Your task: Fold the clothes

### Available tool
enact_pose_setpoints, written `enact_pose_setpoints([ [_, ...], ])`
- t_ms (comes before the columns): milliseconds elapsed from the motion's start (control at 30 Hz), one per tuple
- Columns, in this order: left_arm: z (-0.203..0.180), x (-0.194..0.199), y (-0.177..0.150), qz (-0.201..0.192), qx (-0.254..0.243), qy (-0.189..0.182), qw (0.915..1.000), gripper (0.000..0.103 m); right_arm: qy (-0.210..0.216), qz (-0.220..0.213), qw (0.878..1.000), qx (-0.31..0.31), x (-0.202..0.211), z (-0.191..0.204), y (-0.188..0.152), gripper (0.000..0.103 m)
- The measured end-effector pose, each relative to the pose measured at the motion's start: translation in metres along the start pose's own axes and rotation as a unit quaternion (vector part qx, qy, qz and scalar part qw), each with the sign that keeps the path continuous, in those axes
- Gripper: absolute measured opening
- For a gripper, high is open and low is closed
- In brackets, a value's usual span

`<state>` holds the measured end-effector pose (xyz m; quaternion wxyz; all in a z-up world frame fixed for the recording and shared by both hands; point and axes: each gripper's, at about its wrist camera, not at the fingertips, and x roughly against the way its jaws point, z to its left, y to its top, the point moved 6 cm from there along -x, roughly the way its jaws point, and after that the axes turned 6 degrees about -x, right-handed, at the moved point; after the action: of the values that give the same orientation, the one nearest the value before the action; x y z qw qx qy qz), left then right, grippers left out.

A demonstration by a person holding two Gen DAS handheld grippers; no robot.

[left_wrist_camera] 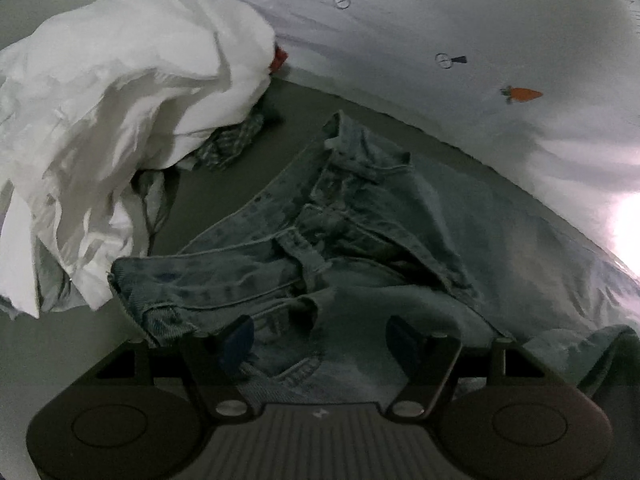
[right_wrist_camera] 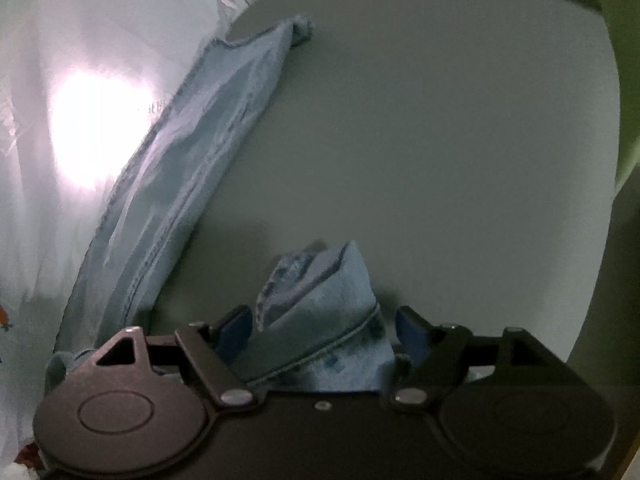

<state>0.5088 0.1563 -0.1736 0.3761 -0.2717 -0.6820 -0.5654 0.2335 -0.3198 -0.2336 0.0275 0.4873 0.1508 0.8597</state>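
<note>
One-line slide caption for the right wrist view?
Open right gripper straddles a jeans corner on the grey table.

Home, I reckon: carrot-print curtain [left_wrist_camera: 460,32] behind my grey worktop [right_wrist_camera: 440,140], laundry pile [left_wrist_camera: 120,140], jeans [left_wrist_camera: 340,220].

Both wrists low (jeans [left_wrist_camera: 360,216] shared)
</note>
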Motion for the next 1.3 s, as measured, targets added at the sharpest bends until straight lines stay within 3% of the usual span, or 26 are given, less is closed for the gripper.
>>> enact_pose_setpoints([
  [67, 0.001, -0.003, -0.002, 0.003, -0.002, 0.005, 1.0, 0.074, 0.012, 0.005, 1.0, -0.008, -0.003, -0.002, -0.002, 0.071],
  [233, 0.014, -0.009, -0.011, 0.016, 0.024, 0.007, 0.9996, 0.074, 0.011, -0.018, 1.0, 0.003, 0.003, -0.005, -0.001, 0.018],
  [333, 0.02, -0.012, -0.017, 0.022, 0.039, 0.011, 0.9989, 0.074, 0.052, -0.06, 0.997, 0.0, 0.024, 0.002, 0.015, 0.016],
  [433, 0.023, -0.013, -0.021, 0.027, 0.035, 0.013, 0.9989, 0.074, 0.078, -0.135, 0.987, 0.041, 0.062, 0.03, 0.042, 0.011],
  [533, 0.026, -0.014, -0.029, 0.031, 0.037, 0.017, 0.9987, 0.074, 0.114, -0.22, 0.966, 0.08, 0.114, 0.066, 0.076, 0.009],
  [633, 0.03, -0.016, -0.038, 0.036, 0.041, 0.023, 0.9983, 0.074, 0.129, -0.302, 0.936, 0.13, 0.159, 0.097, 0.099, 0.008],
  [733, 0.035, -0.018, -0.047, 0.041, 0.044, 0.029, 0.9978, 0.074, 0.102, -0.343, 0.919, 0.164, 0.165, 0.106, 0.112, 0.008],
  [867, 0.033, -0.016, -0.058, 0.032, 0.024, 0.03, 0.9987, 0.074, -0.022, -0.288, 0.946, 0.145, 0.109, 0.069, 0.124, 0.017],
  [967, 0.029, -0.014, -0.065, 0.03, 0.003, 0.037, 0.9989, 0.077, -0.072, -0.216, 0.969, 0.093, 0.067, 0.022, 0.117, 0.028],
  [1000, 0.029, -0.016, -0.068, 0.038, 0.003, 0.047, 0.9982, 0.08, -0.071, -0.195, 0.975, 0.076, 0.058, 0.009, 0.112, 0.034],
  [1067, 0.035, -0.023, -0.076, 0.059, 0.016, 0.066, 0.9959, 0.083, -0.071, -0.155, 0.984, 0.045, 0.041, -0.016, 0.102, 0.034],
  [1200, 0.052, -0.026, -0.084, 0.068, 0.097, 0.036, 0.9923, 0.083, -0.08, -0.135, 0.986, 0.05, 0.028, -0.033, 0.08, 0.04],
  [1300, 0.051, -0.023, -0.081, 0.068, 0.084, 0.048, 0.993, 0.082, -0.066, -0.126, 0.989, 0.048, 0.022, -0.039, 0.073, 0.041],
])
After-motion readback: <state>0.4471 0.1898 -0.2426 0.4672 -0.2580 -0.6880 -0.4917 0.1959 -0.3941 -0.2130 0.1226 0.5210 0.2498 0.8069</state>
